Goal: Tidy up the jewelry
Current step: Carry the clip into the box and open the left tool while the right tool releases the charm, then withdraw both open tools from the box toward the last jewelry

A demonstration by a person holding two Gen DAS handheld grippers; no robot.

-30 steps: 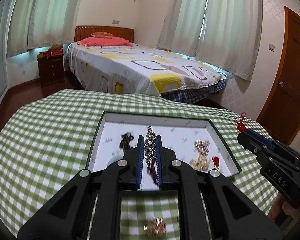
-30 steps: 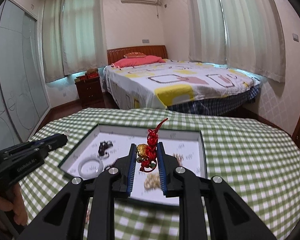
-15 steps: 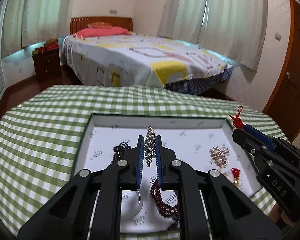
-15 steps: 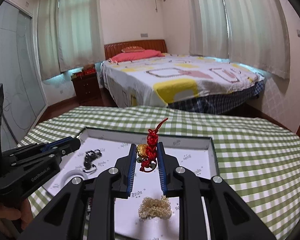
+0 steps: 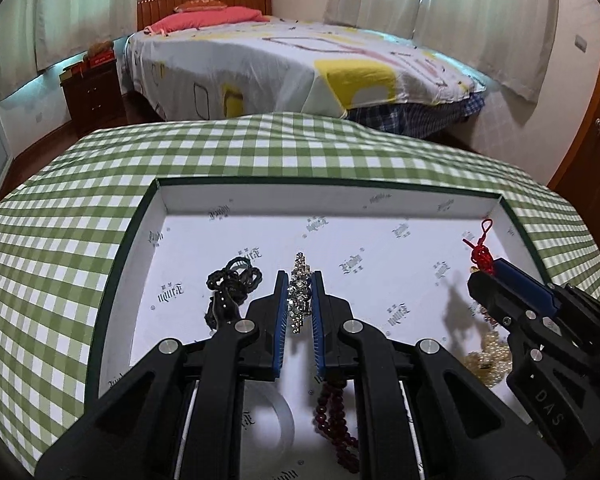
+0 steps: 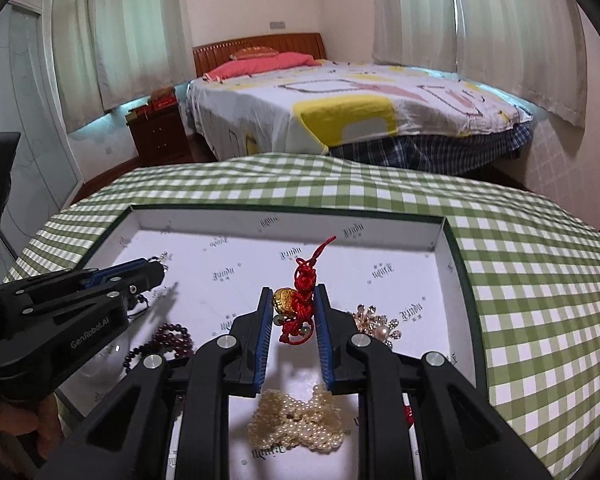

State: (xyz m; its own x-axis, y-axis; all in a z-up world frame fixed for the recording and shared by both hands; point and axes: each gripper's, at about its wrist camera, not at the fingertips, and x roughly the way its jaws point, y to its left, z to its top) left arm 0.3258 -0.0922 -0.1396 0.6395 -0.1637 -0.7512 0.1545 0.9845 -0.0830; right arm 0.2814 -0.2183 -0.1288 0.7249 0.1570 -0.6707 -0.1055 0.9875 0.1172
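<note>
While both grippers are hanging over the tray (image 5: 140,216), your left gripper (image 5: 297,280) is pinching the rhinestone piece (image 5: 299,292) and your right gripper (image 6: 292,294) the red knot charm (image 6: 300,300); you are needing 2 bare spots to lower them onto.

The right gripper (image 5: 485,270) bears the letters "DAS" in pale print on its black body, seen from the left wrist. The left gripper (image 6: 159,270) carries "GenRobot.AI" along its side. The tray (image 5: 260,194) lining shows a repeated dark logo, too ornate to read.
</note>
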